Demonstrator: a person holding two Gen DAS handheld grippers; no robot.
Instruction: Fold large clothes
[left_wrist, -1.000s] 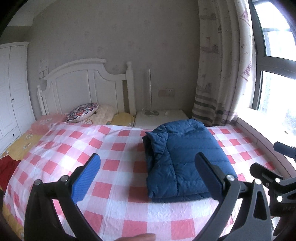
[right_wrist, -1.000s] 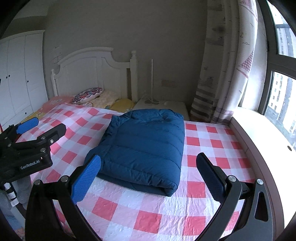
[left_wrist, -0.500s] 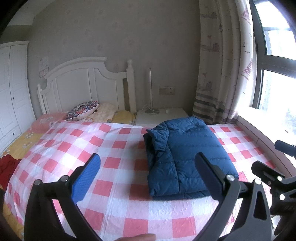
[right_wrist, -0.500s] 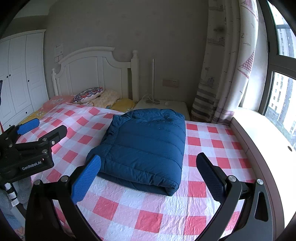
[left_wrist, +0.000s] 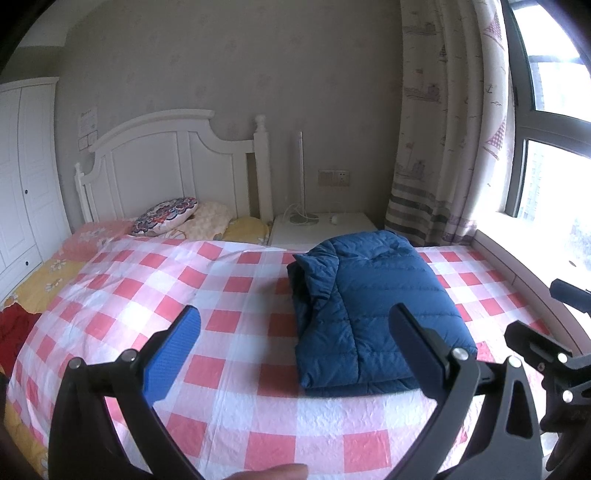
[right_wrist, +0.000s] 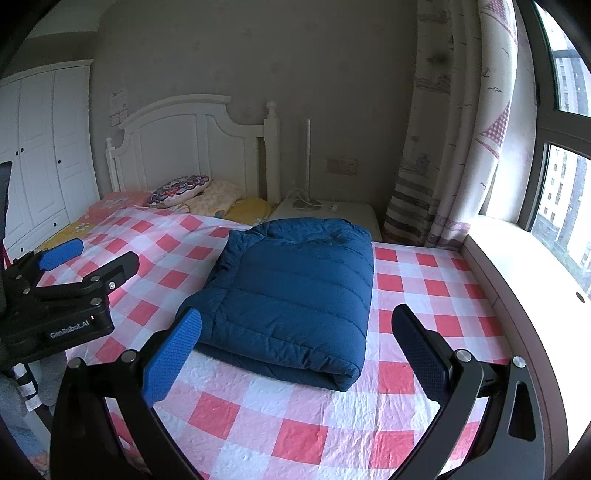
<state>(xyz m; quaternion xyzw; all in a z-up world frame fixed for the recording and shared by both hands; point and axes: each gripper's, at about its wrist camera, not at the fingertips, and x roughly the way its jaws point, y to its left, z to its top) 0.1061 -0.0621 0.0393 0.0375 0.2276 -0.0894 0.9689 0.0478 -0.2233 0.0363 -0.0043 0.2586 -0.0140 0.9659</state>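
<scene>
Here both grippers' jaws gape wide, empty, short of the folded jacket (right_wrist: 291, 295).

We look from both wrists, held above the foot edge of the bed (left_wrist: 229, 410) and facing the headboard (left_wrist: 166, 166). Our left view sits nearer the left edge, our right nearer the window-side edge. Both share the folded blue jacket (right_wrist: 291, 295), mid-distance.
</scene>
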